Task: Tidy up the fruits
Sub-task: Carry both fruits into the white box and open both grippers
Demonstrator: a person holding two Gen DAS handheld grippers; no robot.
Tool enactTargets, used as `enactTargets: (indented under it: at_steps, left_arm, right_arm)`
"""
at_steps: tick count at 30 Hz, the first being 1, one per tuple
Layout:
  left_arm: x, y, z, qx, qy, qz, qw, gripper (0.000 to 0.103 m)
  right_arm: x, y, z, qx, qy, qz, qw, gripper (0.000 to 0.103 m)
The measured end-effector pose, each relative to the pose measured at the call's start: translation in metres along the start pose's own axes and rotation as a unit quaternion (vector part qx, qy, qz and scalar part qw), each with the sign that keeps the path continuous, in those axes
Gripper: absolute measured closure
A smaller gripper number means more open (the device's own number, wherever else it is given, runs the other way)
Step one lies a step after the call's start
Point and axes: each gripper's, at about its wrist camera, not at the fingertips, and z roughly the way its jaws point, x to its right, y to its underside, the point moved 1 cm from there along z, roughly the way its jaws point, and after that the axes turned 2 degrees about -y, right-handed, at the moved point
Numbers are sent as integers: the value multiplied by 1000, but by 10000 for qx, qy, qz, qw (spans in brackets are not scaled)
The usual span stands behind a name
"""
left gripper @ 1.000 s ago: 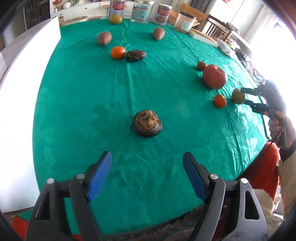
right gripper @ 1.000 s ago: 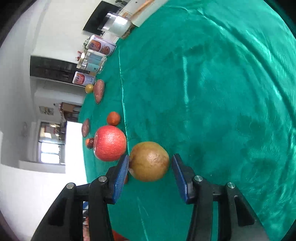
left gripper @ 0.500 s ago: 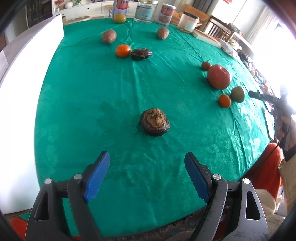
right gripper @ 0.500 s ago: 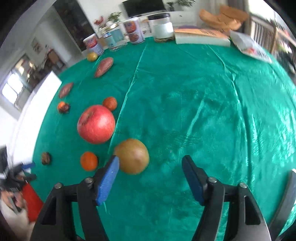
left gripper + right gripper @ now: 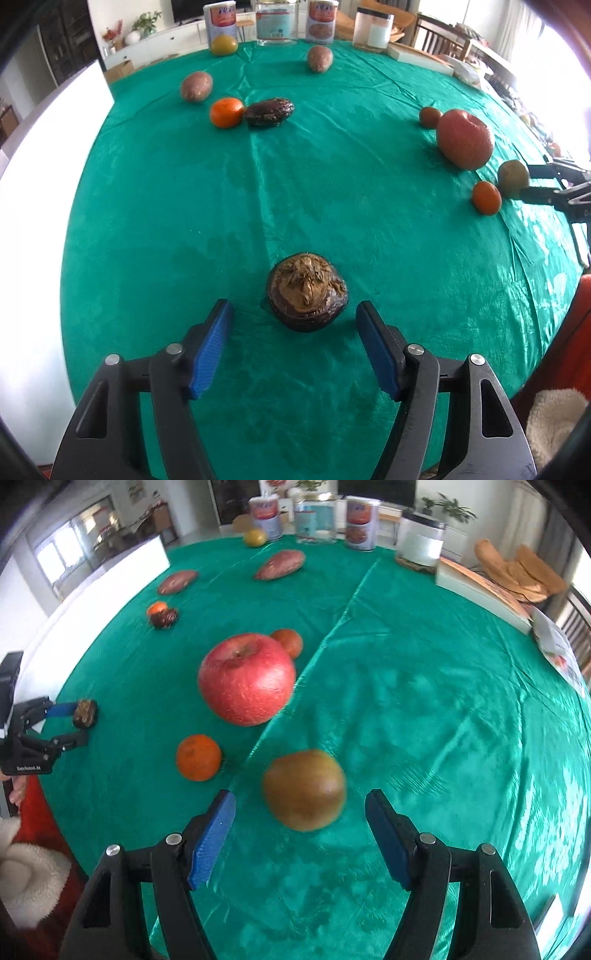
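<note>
we're closing the left gripper (image 5: 293,352) on the wrinkly brown fruit (image 5: 307,291), pads not touching yet | it's sitting dead ahead between the jaws on the green cloth (image 5: 166,221) | right gripper (image 5: 300,843) is hanging spread, empty, way off

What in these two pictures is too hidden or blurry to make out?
- Can labels: left wrist view, too small to read.
- Brownish-green fruit: right wrist view, motion-blurred, kind unclear.
- Person: both views, cut off by the edge; only a hand shows.
- Book: right wrist view, cover unreadable.
</note>
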Motion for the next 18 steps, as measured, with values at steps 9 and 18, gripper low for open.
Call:
enactTargets:
  at_steps: [9, 18]
  left_arm:
    - [-11, 2, -10, 140, 273, -324, 9990, 58]
    - [-75, -10, -129, 1012, 713, -1039, 9869, 58]
  right_arm:
    - [4, -7, 11, -121, 267, 362, 9989, 54]
    - [-86, -42, -62, 632, -1077, 102, 9921, 54]
